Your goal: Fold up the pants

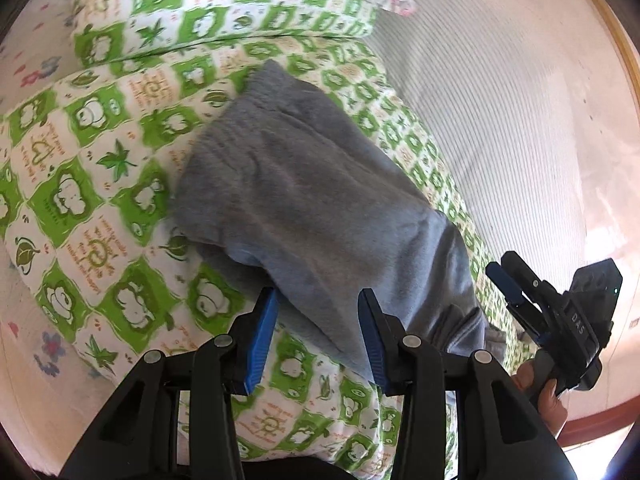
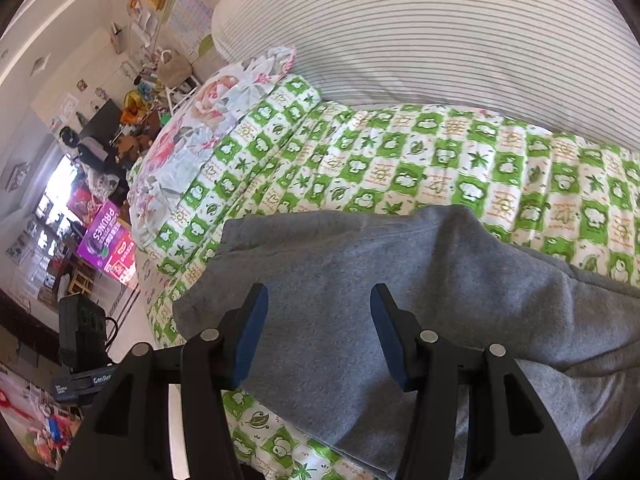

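Observation:
Grey sweatpants (image 1: 304, 200) lie on a green-and-white patterned quilt (image 1: 100, 184), partly folded over themselves. My left gripper (image 1: 318, 300) is open, its blue pads hovering over the near edge of the pants. The right gripper (image 1: 508, 276) shows at the right of the left wrist view, held in a hand, beside the pants' far end. In the right wrist view the pants (image 2: 360, 280) spread under my open right gripper (image 2: 318, 304), which holds nothing. The quilt (image 2: 400, 160) lies beyond.
A striped white pillow or duvet (image 2: 440, 32) lies behind the quilt, and a floral pillow (image 2: 208, 120) at its left end. A cluttered room with boxes and shelves (image 2: 104, 236) lies beyond the bed's left edge. A wooden bed rim (image 1: 624, 60) shows on the right.

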